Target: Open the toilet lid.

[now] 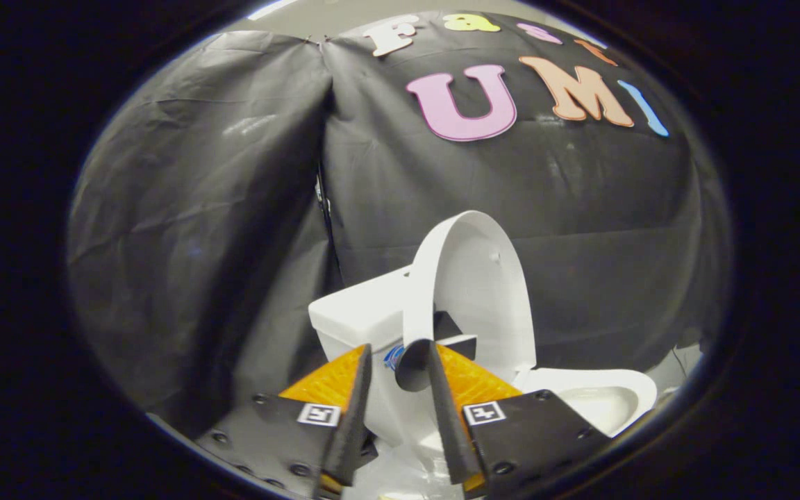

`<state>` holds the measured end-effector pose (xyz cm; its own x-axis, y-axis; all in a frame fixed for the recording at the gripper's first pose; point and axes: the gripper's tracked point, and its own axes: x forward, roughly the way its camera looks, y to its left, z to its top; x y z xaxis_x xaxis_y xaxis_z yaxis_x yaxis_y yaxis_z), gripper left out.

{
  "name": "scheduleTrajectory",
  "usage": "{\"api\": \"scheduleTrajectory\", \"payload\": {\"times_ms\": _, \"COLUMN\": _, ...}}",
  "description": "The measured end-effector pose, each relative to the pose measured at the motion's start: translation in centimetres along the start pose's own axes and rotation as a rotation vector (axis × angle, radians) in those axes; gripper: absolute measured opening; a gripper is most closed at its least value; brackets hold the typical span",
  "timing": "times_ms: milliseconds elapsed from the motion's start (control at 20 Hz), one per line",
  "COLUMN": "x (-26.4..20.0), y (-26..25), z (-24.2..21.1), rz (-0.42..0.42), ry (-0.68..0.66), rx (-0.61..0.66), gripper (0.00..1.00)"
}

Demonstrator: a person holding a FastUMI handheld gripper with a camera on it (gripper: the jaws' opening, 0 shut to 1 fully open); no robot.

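A small white toilet stands just ahead of my fingers, before the black cloth wall. Its lid (476, 292) is raised and stands nearly upright, with its inner face turned toward the bowl (601, 399). The white tank (358, 316) sits behind the lid. My gripper (400, 351) is at the lid's lower edge, near the hinge. The lid's rim runs down into the gap close to one finger (452, 389), while the other finger (351, 396) stands apart from it. The fingers are spread and press on nothing that I can see. A dark round part (410, 368) lies between the fingertips.
Black cloth (219, 243) hangs close behind and beside the toilet, with a seam between two panels. A dark block (455, 333) sits at the base of the lid. Pale floor (681, 368) shows beyond the bowl.
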<state>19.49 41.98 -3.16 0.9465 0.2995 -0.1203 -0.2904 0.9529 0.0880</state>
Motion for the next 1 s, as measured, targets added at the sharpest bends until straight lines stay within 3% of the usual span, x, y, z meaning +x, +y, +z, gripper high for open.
{"api": "scheduleTrajectory", "payload": {"times_ms": 100, "x": -0.8, "y": -0.7, "z": 1.2, "rz": -0.007, "ry": -0.017, "rx": -0.033, "gripper": 0.70}}
{"api": "scheduleTrajectory", "payload": {"times_ms": 250, "x": -2.4, "y": -2.5, "z": 4.1, "rz": -0.016, "ry": -0.077, "rx": -0.052, "gripper": 0.70}}
{"api": "scheduleTrajectory", "payload": {"times_ms": 500, "x": -5.9, "y": -7.7, "z": 8.0, "rz": -0.103, "ry": -0.178, "rx": -0.056, "gripper": 0.70}}
{"api": "scheduleTrajectory", "payload": {"times_ms": 1000, "x": -12.3, "y": -21.3, "z": 10.4, "rz": -0.318, "ry": -0.222, "rx": -0.033, "gripper": 0.70}}
